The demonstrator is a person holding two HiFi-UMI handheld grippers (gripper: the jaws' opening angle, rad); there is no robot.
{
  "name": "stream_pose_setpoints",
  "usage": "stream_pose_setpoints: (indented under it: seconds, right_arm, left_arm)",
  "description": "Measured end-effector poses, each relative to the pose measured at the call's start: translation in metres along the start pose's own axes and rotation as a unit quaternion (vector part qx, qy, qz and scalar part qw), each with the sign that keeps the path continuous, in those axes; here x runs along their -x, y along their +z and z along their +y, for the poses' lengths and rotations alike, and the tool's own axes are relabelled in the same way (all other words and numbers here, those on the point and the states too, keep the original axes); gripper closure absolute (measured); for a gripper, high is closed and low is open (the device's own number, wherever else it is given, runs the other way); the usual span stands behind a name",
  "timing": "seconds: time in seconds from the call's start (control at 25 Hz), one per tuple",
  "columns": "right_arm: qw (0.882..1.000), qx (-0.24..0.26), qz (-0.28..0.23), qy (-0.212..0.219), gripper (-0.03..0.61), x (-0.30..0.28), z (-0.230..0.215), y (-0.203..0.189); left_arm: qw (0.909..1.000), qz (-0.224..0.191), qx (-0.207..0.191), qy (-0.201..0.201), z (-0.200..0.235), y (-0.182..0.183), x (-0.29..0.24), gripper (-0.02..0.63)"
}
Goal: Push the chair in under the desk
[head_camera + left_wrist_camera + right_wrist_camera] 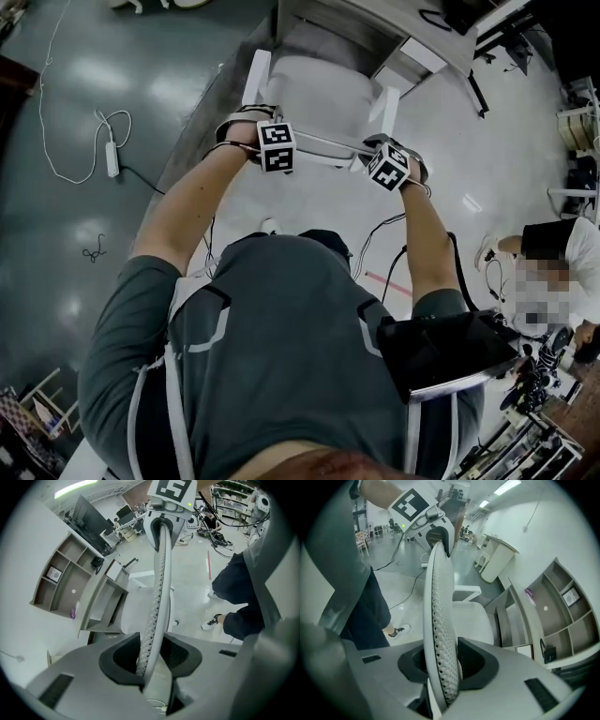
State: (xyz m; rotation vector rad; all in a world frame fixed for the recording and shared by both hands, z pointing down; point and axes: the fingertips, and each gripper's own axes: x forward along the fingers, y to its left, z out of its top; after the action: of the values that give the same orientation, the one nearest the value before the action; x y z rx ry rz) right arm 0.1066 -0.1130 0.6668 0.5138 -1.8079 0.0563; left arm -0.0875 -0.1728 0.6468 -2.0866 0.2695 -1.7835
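A white chair (pixel 319 94) stands with its seat partly under the grey desk (pixel 375 23). Its perforated backrest (pixel 328 145) faces me. My left gripper (pixel 272 141) is shut on the backrest's top edge at the left, my right gripper (pixel 384 161) on the same edge at the right. In the left gripper view the backrest (pixel 157 597) runs edge-on between the dark pads of the left gripper (pixel 150 653), with the seat (pixel 136 606) and desk (pixel 105 602) beyond. The right gripper view shows the backrest (pixel 438 620) clamped in the right gripper (pixel 443 660), the desk (pixel 511 616) to the right.
A power strip with a white cable (pixel 111 155) lies on the floor at the left. Another person (pixel 548 244) crouches at the right among equipment. Open wall shelves (pixel 567 602) hang above the desk. A white cabinet (pixel 497 559) stands farther back.
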Motion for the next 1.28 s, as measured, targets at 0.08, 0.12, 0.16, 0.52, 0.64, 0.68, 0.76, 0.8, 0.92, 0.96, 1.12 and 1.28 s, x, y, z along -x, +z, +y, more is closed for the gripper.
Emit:
stream_pose_setpoints:
  seconds: [0.08,0.12,0.16,0.52,0.64,0.68,0.76,0.8,0.92,0.96,1.12,1.28]
  right_arm:
    - [1.000,-0.002,0.003,-0.005,0.454,-0.003,-0.006,0.005]
    - [1.000,-0.003,0.004,-0.009,0.454,-0.005,-0.009,0.008]
    - [1.000,-0.005,0.004,-0.011,0.454,-0.008,-0.013,0.011]
    - [1.000,-0.008,0.006,-0.007,0.462,-0.021,-0.048,0.034]
    - [1.000,-0.006,0.006,-0.002,0.468,-0.028,-0.059,0.041]
    - [1.000,-0.005,0.005,0.000,0.471,-0.031,-0.063,0.045]
    - [1.000,-0.004,0.006,0.001,0.477,-0.037,-0.071,0.051]
    - [1.000,-0.001,0.007,0.001,0.485,-0.039,-0.074,0.054]
    - [1.000,0.010,0.009,0.000,0.508,-0.046,-0.090,0.062]
    - [1.000,0.009,0.010,0.004,0.509,-0.049,-0.096,0.064]
    - [1.000,-0.010,0.014,0.024,0.512,-0.057,-0.114,0.072]
    - [0.999,-0.014,0.014,0.027,0.512,-0.066,-0.137,0.080]
  left_arm:
    - [0.9999,-0.007,-0.002,0.008,0.008,-0.004,-0.003,0.482]
    - [0.9999,-0.009,-0.001,0.008,0.012,-0.006,-0.005,0.480]
    - [0.9999,-0.008,0.000,0.007,0.017,-0.009,-0.007,0.479]
    - [0.9998,-0.016,0.008,0.003,0.063,-0.026,-0.022,0.459]
    - [0.9999,-0.008,0.010,-0.006,0.076,-0.032,-0.030,0.459]
    - [0.9999,-0.006,0.009,-0.007,0.081,-0.035,-0.033,0.459]
    - [1.0000,-0.005,0.005,-0.003,0.093,-0.040,-0.039,0.459]
    - [1.0000,-0.005,0.004,-0.001,0.099,-0.043,-0.042,0.459]
    - [1.0000,0.002,0.004,0.003,0.120,-0.049,-0.053,0.454]
    - [1.0000,0.006,0.003,0.004,0.129,-0.050,-0.057,0.454]
    - [0.9999,0.016,0.000,-0.001,0.156,-0.054,-0.070,0.451]
    - [0.9997,0.025,0.000,0.006,0.180,-0.060,-0.081,0.453]
